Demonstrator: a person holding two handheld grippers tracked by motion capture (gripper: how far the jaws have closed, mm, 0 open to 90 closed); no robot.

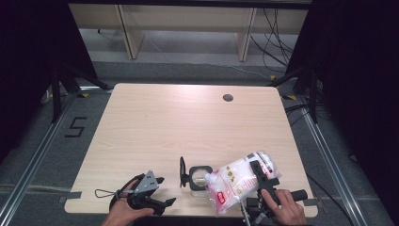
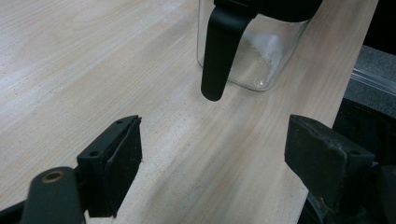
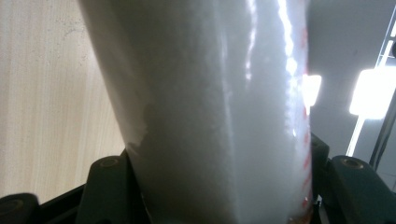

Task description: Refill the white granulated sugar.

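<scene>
A clear glass jar [image 1: 199,178] with a black rim stands near the table's front edge, its black lid [image 1: 182,171] swung open to the left. A little white powder lies on the bottom of the jar [image 2: 261,58]; its black lid arm [image 2: 220,51] hangs in front. A plastic bag of white powder [image 1: 240,182] with red print is tilted, one corner at the jar's mouth. My right gripper [image 1: 263,178] is shut on the bag [image 3: 219,107], a jaw on each side. My left gripper [image 1: 165,191] rests open left of the jar, and nothing lies between the jaws of the left gripper [image 2: 212,154].
The light wooden table [image 1: 179,122] has a round cable hole [image 1: 228,97] at the back right. A thin wire loop [image 1: 100,193] lies by the left hand. Black stands and cables flank the table, and a wooden bench stands behind.
</scene>
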